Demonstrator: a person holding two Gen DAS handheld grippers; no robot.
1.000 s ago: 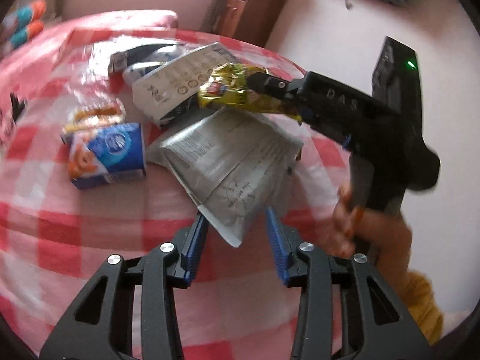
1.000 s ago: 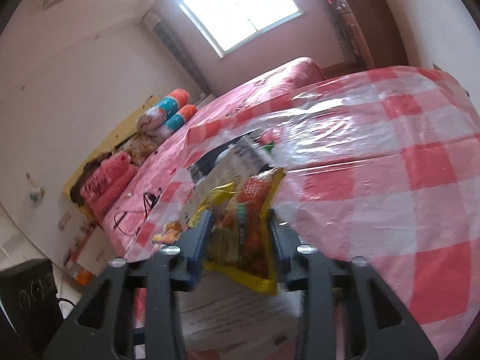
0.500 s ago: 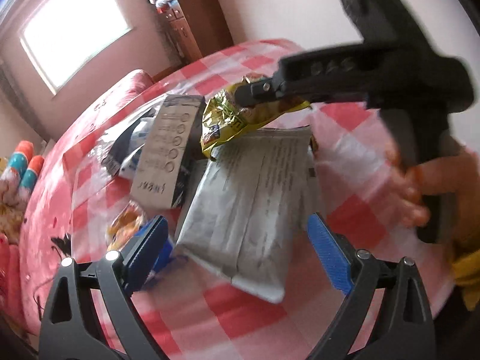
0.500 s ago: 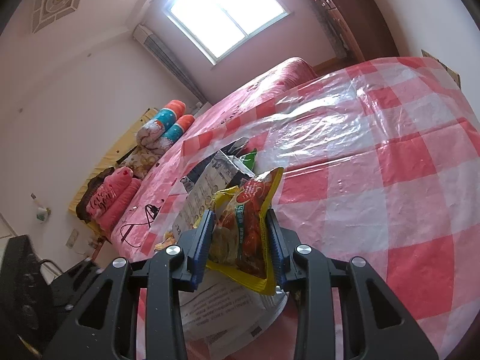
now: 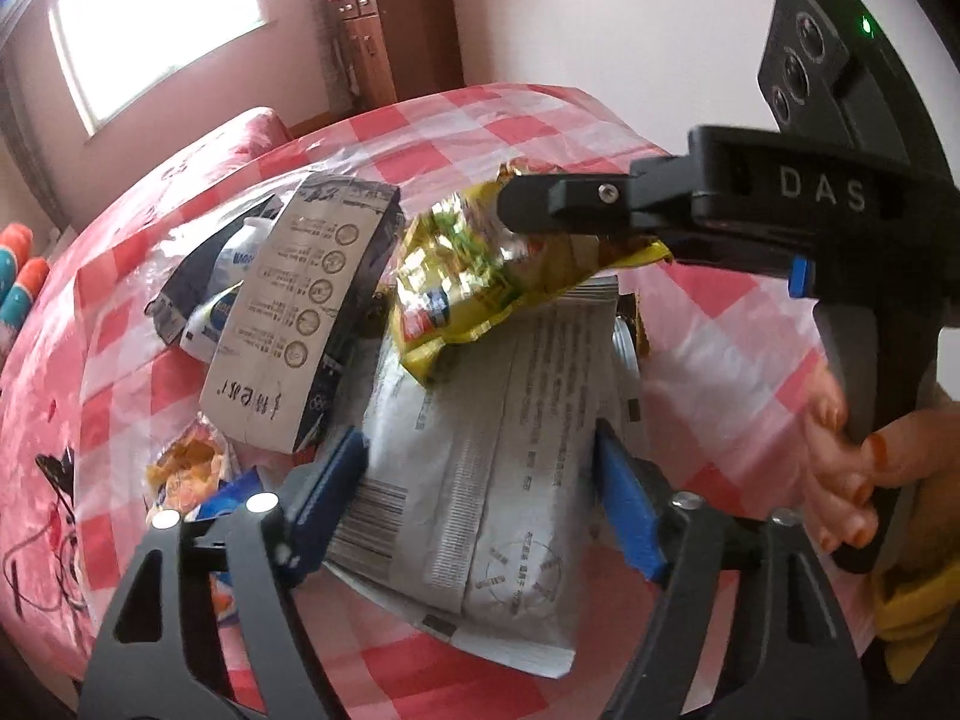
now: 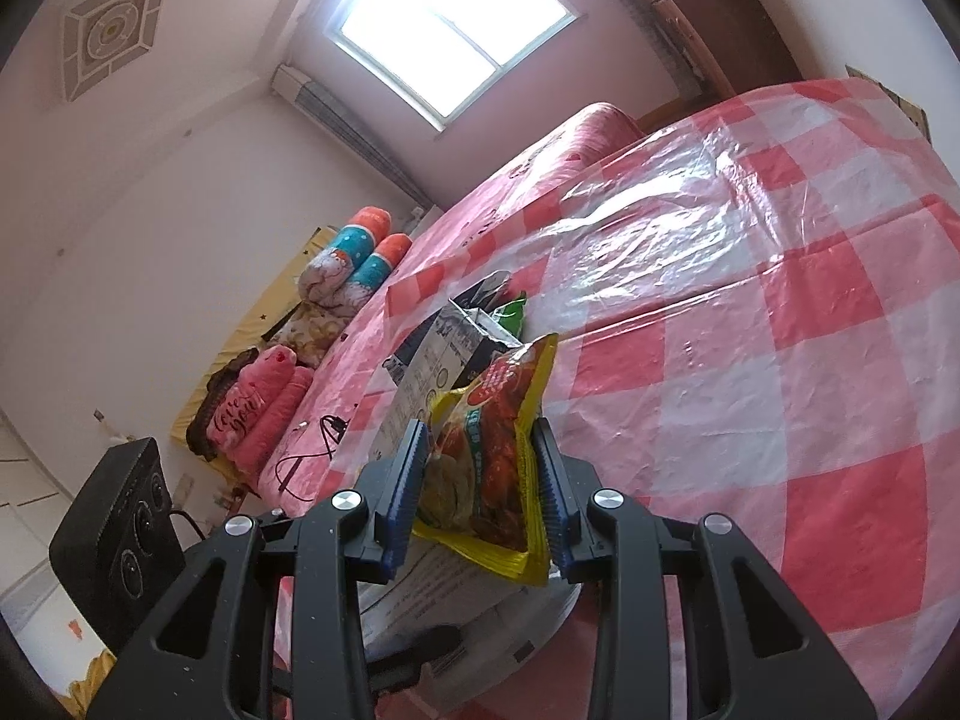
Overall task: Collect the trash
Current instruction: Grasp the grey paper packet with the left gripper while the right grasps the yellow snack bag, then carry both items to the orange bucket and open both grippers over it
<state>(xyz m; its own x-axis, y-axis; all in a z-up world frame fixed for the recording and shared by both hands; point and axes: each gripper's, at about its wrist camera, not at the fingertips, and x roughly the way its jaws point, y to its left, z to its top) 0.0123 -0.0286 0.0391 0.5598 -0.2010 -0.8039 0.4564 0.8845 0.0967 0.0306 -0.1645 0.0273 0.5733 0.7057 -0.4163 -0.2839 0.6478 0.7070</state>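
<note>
Yellow snack packet point(image 6: 489, 468) clamped in right tongs point(image 6: 480, 495).

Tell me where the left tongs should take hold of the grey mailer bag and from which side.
Probably the near end of the grey mailer bag, approached from above: it lies flat, that end is bare, and the left tongs already straddle it; the yellow wrapper covers the far end.

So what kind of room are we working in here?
Most likely a bedroom at home: rolled bedding stacked by the wall, a wooden cabinet in the corner, and a window behind the checked tablecloth with the trash.
</note>
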